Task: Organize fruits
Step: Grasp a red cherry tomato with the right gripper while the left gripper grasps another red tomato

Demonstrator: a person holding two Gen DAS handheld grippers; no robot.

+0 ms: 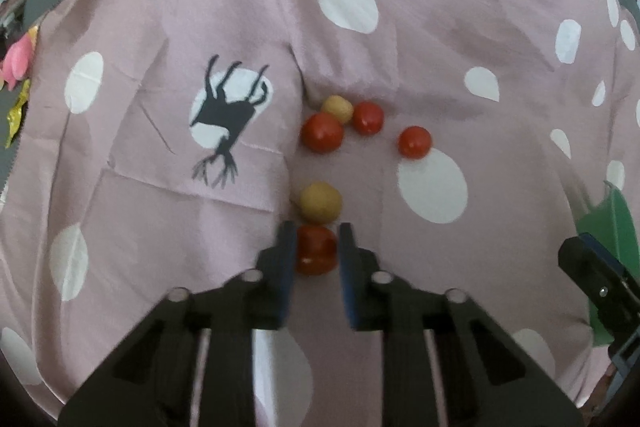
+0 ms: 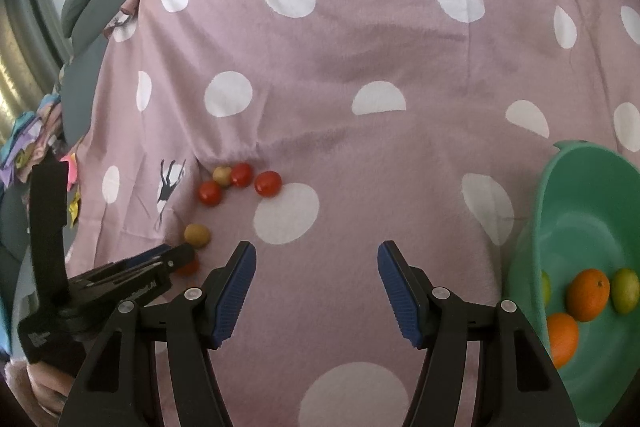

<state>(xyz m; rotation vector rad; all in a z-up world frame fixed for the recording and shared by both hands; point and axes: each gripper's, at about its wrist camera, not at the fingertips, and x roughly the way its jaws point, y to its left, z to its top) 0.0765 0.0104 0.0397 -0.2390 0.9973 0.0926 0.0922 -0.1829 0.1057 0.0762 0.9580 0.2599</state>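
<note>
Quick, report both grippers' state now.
Left gripper: closed around a red tomato on the pink cloth.
Right gripper: open, holding nothing.

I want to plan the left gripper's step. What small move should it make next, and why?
Probably close the left gripper on the red tomato and lift it. The tomato already sits between the two fingers, though firm contact is not clear. A yellow fruit lies just ahead, so pushing forward could knock it. The green bowl with oranges waits at the right.
</note>
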